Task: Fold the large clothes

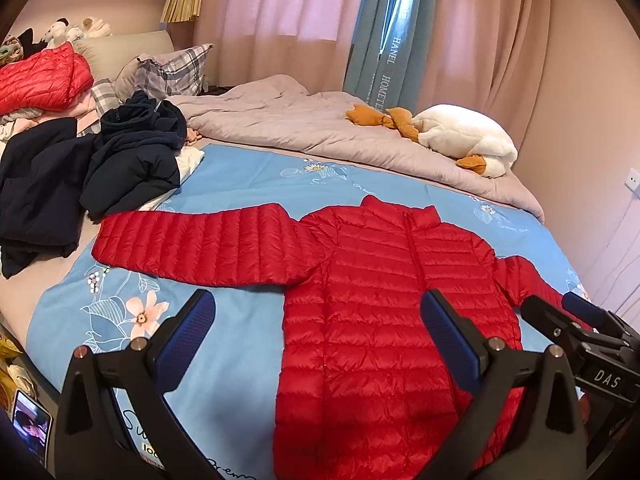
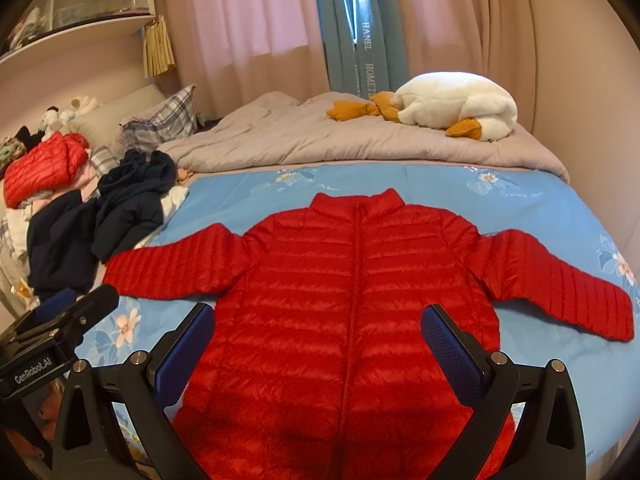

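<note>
Bed [image 2: 540, 216] blue-sheeted, pink curtains [image 2: 248, 20] behind; red jacket [image 2: 352, 300] flat; both hand-held grippers spread wide, empty.

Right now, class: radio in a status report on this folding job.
Left gripper and right gripper open, empty. Red jacket flat, sleeves spread, unfolded. Dark clothes pile beside left sleeve.

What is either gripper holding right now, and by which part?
Nothing. The left gripper and right gripper both hang open above the red jacket, which lies flat on the bed, sleeves spread.
</note>
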### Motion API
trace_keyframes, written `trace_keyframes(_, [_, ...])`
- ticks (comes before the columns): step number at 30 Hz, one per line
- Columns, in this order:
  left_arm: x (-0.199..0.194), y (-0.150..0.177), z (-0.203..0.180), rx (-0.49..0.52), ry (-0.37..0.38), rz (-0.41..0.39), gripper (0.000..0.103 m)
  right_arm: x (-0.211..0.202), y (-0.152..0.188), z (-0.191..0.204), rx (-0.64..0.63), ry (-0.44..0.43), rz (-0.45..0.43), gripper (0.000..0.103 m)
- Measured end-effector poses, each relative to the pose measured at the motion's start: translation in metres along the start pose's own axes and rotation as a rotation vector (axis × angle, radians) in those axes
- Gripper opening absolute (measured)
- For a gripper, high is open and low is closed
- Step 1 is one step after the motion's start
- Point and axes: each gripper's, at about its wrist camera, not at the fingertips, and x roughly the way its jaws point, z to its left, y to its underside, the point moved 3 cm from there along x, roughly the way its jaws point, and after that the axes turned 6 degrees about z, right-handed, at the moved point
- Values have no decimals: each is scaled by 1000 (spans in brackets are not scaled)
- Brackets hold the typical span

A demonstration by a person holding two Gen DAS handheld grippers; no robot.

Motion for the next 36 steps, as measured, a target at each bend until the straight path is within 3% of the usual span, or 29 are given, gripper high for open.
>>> trace_keyframes(36, [5,0,-13,18,39,28,103,-7,2,-21,79,0,-10,102])
